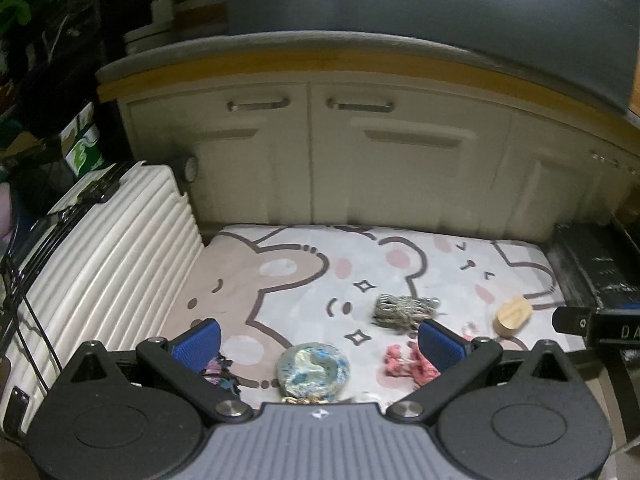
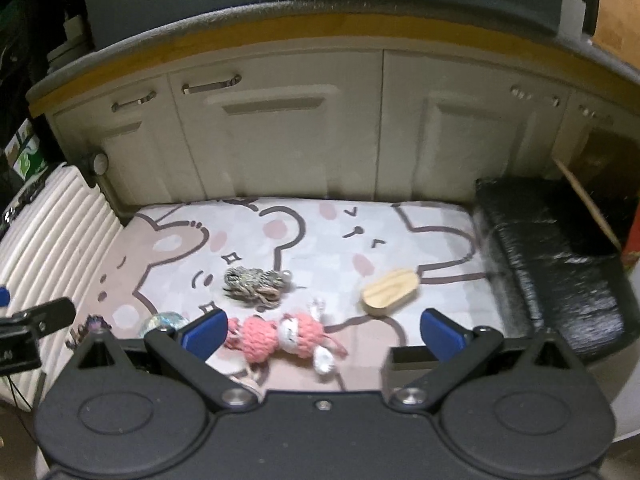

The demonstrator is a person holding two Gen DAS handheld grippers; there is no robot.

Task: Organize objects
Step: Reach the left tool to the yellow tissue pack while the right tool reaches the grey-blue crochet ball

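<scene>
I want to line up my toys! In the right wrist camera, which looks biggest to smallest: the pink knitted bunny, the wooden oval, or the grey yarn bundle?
1. pink knitted bunny, though it is nearest the camera.
2 and 3. wooden oval and grey yarn bundle look alike; too close to rank.

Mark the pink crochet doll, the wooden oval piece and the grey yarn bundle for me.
pink crochet doll (image 2: 276, 336), right wrist view, on its pink body.
wooden oval piece (image 2: 390, 290), right wrist view, on its flat top.
grey yarn bundle (image 1: 404, 307), left wrist view, on its middle.

The left gripper (image 1: 319, 346) hides part of the pink crochet doll (image 1: 404, 362).
</scene>
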